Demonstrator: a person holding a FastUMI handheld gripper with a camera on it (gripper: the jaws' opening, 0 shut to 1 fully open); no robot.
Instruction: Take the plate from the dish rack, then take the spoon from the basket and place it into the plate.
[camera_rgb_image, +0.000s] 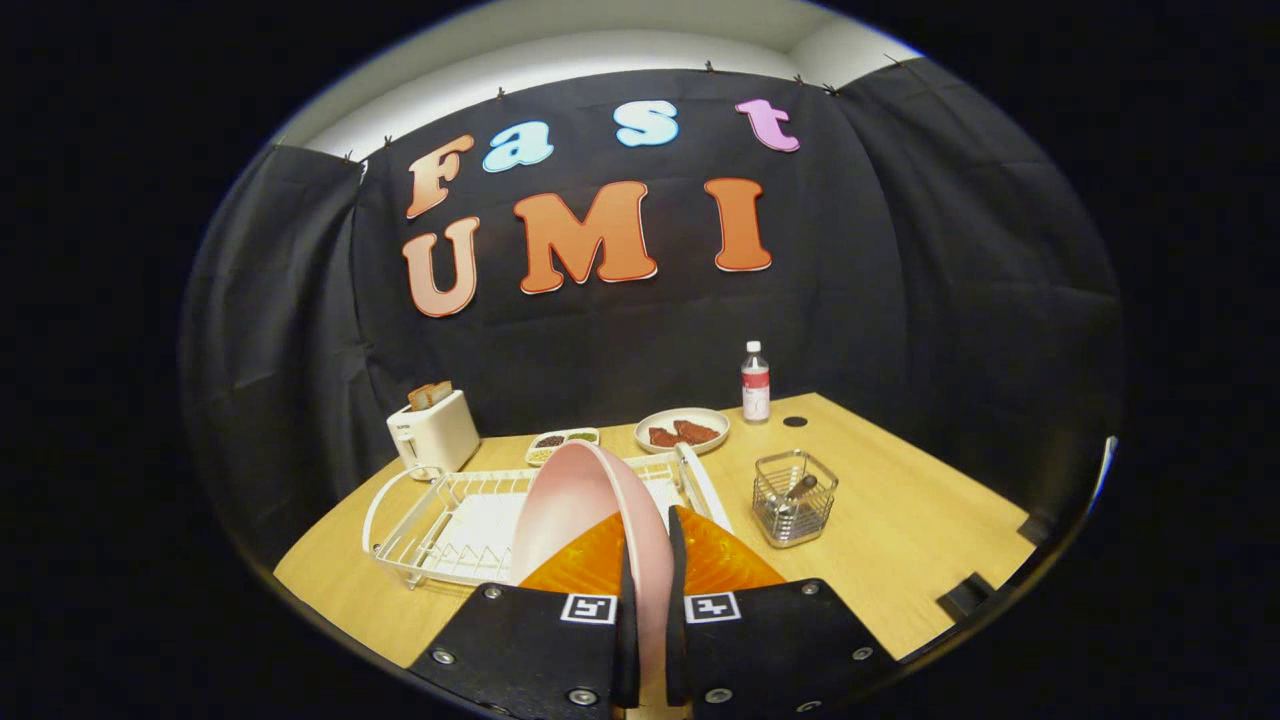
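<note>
Jaws clamped on pink plate (590, 500) rim, held upright over dish rack (440, 520) w/ spoon (800, 490) in basket (795, 497) just beside.

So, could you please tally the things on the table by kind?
Plates: 2, the pink plate held in the jaws and the plate of food
Dish rack: 1
Basket: 1
Toaster: 1
Bottle: 1
Divided tray: 1
Total: 7

Cloth-walled booth (900, 300), kitchenware-laden table (900, 500).
</note>
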